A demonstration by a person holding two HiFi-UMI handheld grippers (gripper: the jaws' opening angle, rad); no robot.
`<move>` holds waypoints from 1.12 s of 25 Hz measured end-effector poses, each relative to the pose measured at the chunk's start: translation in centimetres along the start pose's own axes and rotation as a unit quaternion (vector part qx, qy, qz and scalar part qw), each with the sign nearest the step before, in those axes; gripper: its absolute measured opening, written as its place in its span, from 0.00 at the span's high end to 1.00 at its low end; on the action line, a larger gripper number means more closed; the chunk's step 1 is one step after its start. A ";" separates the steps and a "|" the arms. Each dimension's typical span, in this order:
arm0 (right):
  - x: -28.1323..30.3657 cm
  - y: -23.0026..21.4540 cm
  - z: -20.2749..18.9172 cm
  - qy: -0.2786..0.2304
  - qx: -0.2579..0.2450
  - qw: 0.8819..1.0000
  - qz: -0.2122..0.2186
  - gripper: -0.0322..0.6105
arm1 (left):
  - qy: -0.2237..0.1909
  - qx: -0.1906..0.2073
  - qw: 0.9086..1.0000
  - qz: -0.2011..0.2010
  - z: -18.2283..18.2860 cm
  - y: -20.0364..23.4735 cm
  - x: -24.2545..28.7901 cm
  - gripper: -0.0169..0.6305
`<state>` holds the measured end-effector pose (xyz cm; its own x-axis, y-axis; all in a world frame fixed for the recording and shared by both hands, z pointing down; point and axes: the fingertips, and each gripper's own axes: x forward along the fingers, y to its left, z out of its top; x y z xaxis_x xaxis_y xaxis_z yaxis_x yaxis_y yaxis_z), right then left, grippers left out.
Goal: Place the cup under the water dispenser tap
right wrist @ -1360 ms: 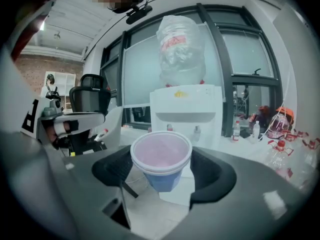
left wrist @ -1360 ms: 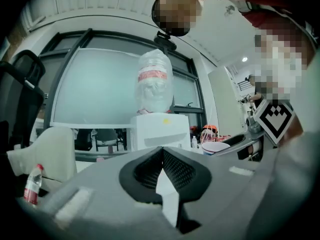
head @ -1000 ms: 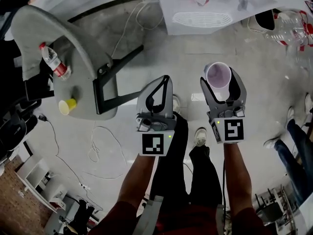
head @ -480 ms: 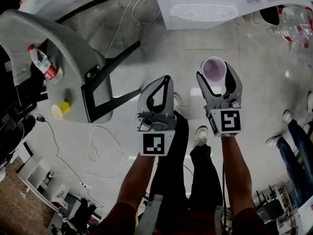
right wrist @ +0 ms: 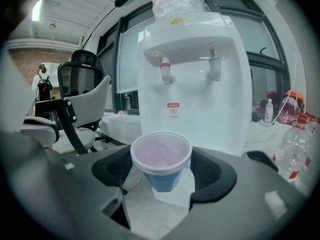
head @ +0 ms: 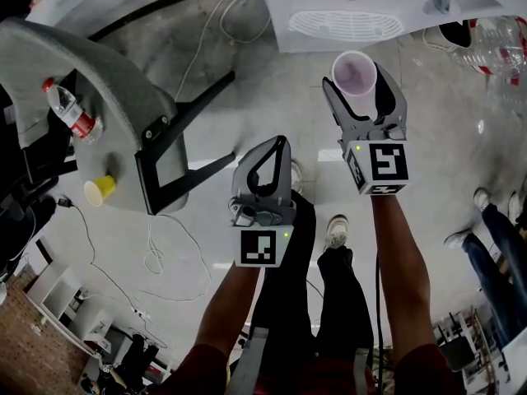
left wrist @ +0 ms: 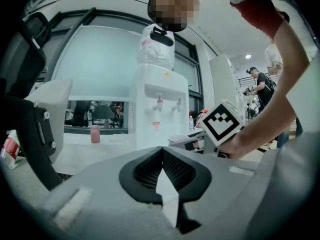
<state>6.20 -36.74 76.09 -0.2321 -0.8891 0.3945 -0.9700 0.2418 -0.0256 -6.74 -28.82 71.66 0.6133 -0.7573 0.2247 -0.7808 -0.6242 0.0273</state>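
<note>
- Cup (right wrist: 161, 159) sits upright, rim up, clamped between the jaws of the right tool (head: 360, 82); jaws stand wide and press on its sides.
- Cup looks empty, pinkish inside, blue lower body.
- Dispenser (right wrist: 192, 84) lies straight ahead of the right tool, near but not reached.
- Cup is in the air, short of the front panel and lower than both taps.
- Red tap (right wrist: 166, 71) is above and beyond the cup, almost in line with it; grey tap (right wrist: 213, 69) is off to its right.
- Head view: drip grille (head: 342, 25) lies just past the cup rim, with a gap between them.
- Likely next move: carry the cup forward, keep its axis vertical, and set it under a tap.
- Right hand is much nearer the dispenser.
- Left tool (left wrist: 163, 151) hangs back, lower in the head view, jaws together, nothing in them, touching nothing.
</note>
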 end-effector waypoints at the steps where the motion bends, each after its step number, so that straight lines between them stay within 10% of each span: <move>1: 0.8 -0.2 0.5 -0.003 -0.004 1.000 0.000 0.40 | -0.002 -0.001 1.000 0.000 0.0 0.0 0.0 0.98; 28: 8.5 -2.8 4.1 -0.033 0.019 0.999 -0.022 0.40 | 0.009 -0.008 1.000 -0.006 -0.7 0.8 -0.2 0.98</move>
<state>6.67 -46.61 75.77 -0.1929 -0.9227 0.3337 -0.9810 0.1889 -0.0447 -7.57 -29.04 72.35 0.6203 -0.7463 0.2412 -0.7755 -0.6296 0.0465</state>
